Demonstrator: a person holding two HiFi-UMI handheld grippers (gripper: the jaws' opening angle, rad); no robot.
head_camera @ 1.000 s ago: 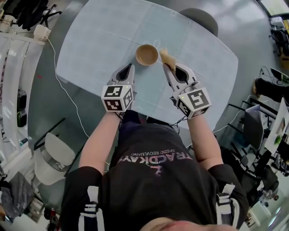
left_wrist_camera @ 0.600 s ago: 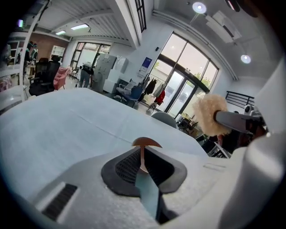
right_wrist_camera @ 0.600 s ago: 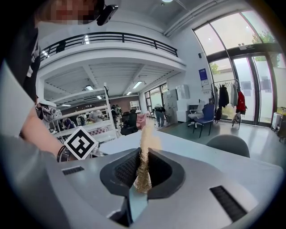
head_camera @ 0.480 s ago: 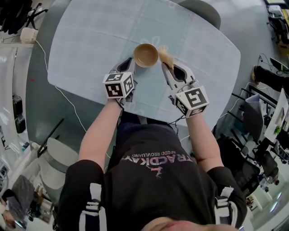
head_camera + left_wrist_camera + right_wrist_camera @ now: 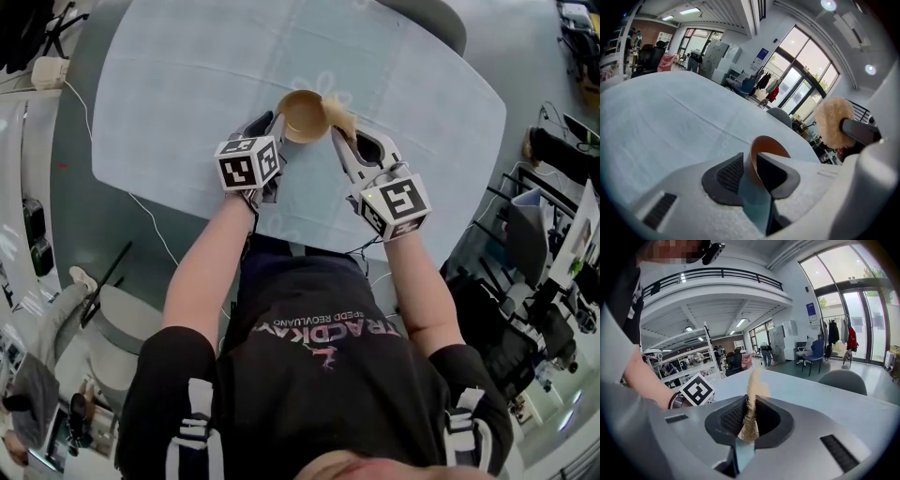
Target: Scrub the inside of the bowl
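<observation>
A tan bowl [image 5: 304, 114] is held up over the pale blue table [image 5: 187, 84], tilted, with my left gripper [image 5: 275, 126] shut on its near rim. In the left gripper view the bowl's rim [image 5: 764, 150] is pinched between the jaws of the left gripper [image 5: 751, 168]. My right gripper [image 5: 343, 137] is shut on a beige fuzzy scrub pad [image 5: 341, 117] just right of the bowl. The pad [image 5: 752, 399] stands upright between the jaws of the right gripper [image 5: 750, 420], and in the left gripper view the pad [image 5: 833, 123] shows to the right of the bowl.
A grey chair [image 5: 427, 17] stands at the table's far side. A white cable [image 5: 112, 159] runs along the floor at left, and equipment stands [image 5: 553, 187] crowd the right edge. In the right gripper view the left gripper's marker cube [image 5: 696, 391] is close by.
The left gripper has closed in on the bowl and taken its rim, lifting and tilting it. The right gripper with the pad has moved closer to the bowl.
</observation>
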